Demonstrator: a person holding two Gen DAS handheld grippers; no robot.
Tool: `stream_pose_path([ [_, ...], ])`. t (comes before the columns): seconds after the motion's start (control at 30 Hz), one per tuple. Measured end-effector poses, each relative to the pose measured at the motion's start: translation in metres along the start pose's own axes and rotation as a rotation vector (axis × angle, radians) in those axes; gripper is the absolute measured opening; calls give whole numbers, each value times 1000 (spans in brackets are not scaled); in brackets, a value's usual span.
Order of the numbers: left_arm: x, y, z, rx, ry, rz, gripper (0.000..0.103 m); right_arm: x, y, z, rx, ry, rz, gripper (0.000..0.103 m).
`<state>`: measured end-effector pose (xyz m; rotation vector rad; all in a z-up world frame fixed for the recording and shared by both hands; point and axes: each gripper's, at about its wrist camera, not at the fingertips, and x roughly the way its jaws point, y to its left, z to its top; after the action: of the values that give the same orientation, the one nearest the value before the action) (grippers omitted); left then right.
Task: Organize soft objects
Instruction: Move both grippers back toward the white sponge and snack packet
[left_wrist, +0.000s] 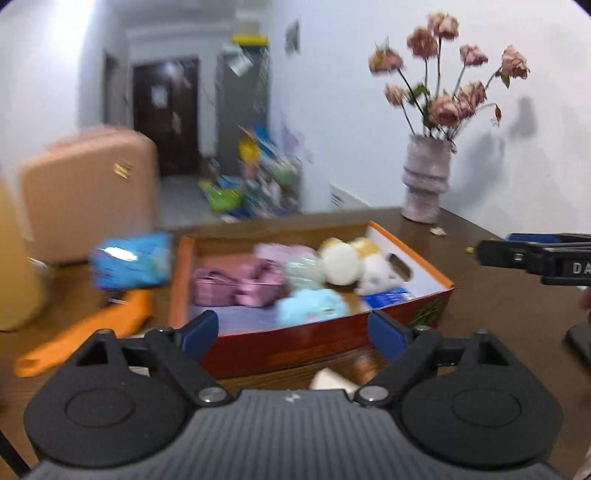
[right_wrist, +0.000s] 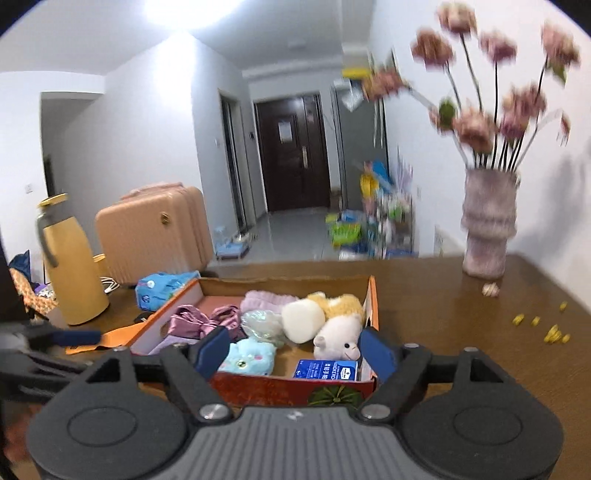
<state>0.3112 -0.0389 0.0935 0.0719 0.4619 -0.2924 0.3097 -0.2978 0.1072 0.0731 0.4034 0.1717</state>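
The left gripper (left_wrist: 291, 332) has its blue pads spread wide with nothing between them, poised just short of the near wall of the cardboard box (left_wrist: 295, 343). The right gripper (right_wrist: 295, 354) is likewise released and empty, its jaws apart over the box's near edge. Inside the box, on the brown table (right_wrist: 461, 332), lie the soft things: a light blue plush (right_wrist: 251, 356) nearest the front, a white plush animal (right_wrist: 338, 338) beside it, a cream cylinder-shaped plush (right_wrist: 303, 319) with a tan plush (right_wrist: 341, 302) behind, a crumpled pink satin cloth (right_wrist: 201, 319) to the left, a pale pink fluffy piece (right_wrist: 264, 301) at the back, and a blue tissue pack (right_wrist: 327, 369) in the front right corner. A blue wrapped packet (right_wrist: 162, 286) sits outside, just left of the box. Farther off stand a yellow thermos jug (right_wrist: 72, 269) and a vase of dried pink flowers (right_wrist: 487, 225).
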Motion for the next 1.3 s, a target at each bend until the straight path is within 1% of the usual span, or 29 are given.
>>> stream_pose_path([
  [0.07,-37,4,-13,3,-54,35,98,-25,13,-14,-40,-48,-9,82],
  [0.13,-70,5,-32,2,-107,51,101,-49,26,-32,-78,-85,-11,83],
  [0.17,-83,4,-42,9,-115,60,101,-59,32,-42,-94,-91,-13,83],
  [0.27,-109,-3,-73,13,-102,110,101,-88,48,-70,-128,-94,-22,84],
  [0.33,-125,-4,-95,-11,-82,101,101,-106,55,-88,-127,-96,-17,86],
  [0.47,-145,-7,-129,-76,-36,88,101,-136,64,-122,-77,-72,9,86],
  [0.57,-153,-2,-148,-128,-8,82,101,-153,69,-142,-82,-58,15,86],
  [0.7,-164,1,-164,-150,4,103,101,-165,74,-161,-60,-40,12,86],
  [0.9,-166,2,-166,-180,1,89,101,-171,84,-169,-69,-39,25,86],
  [1.03,-154,1,-166,-188,19,71,101,-164,86,-171,-67,-20,28,86],
  [1.1,-146,-1,-164,-183,29,58,101,-156,83,-171,-55,5,28,83],
  [1.13,-139,-2,-162,-178,34,47,101,-150,80,-170,-44,25,35,80],
  [1.2,-123,-5,-156,-167,45,28,101,-135,74,-168,-6,54,36,63],
  [1.27,-102,-9,-148,-149,54,5,101,-118,66,-165,30,78,22,56],
  [1.3,-90,-11,-142,-138,59,-4,101,-109,61,-162,44,86,11,55],
])
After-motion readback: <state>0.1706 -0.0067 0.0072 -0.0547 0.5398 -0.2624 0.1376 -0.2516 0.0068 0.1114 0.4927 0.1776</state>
